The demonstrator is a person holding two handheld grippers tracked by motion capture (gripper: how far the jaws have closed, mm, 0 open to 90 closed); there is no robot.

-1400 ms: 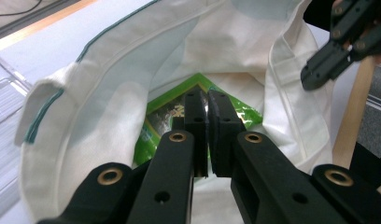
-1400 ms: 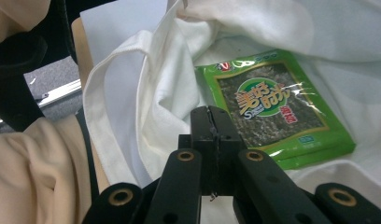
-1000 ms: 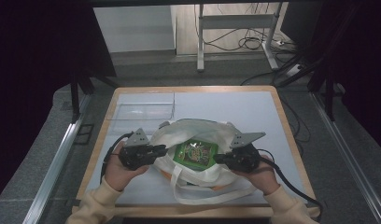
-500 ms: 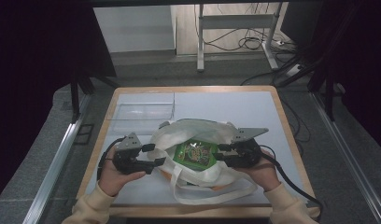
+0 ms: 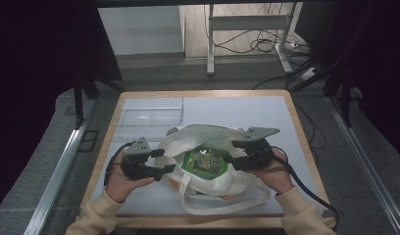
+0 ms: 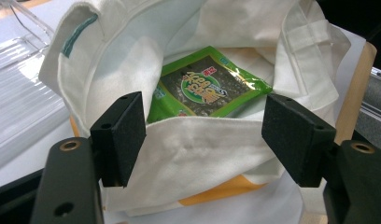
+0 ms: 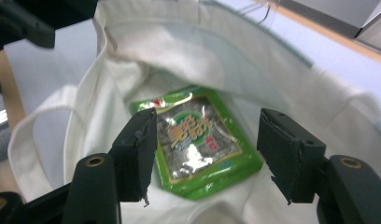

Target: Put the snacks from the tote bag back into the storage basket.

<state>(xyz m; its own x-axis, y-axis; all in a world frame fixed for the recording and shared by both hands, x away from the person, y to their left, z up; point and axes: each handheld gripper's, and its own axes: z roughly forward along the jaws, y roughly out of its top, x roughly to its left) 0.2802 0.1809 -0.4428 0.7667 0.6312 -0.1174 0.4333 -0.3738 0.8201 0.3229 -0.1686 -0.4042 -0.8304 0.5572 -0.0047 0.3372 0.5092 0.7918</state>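
My left gripper (image 5: 164,160) sits at the left rim of the white tote bag (image 5: 208,183), jaws released and just been opening, cloth between them but unpressed. The green snack packet (image 5: 205,160) lies inside the bag, between my two grippers. My right gripper (image 5: 228,151) is at the right rim, also let go, jaws just been widening. A clear tray (image 5: 148,116) lies behind the bag; bare table (image 5: 266,110) stretches beyond. A second ago both jaws pinched the rims.
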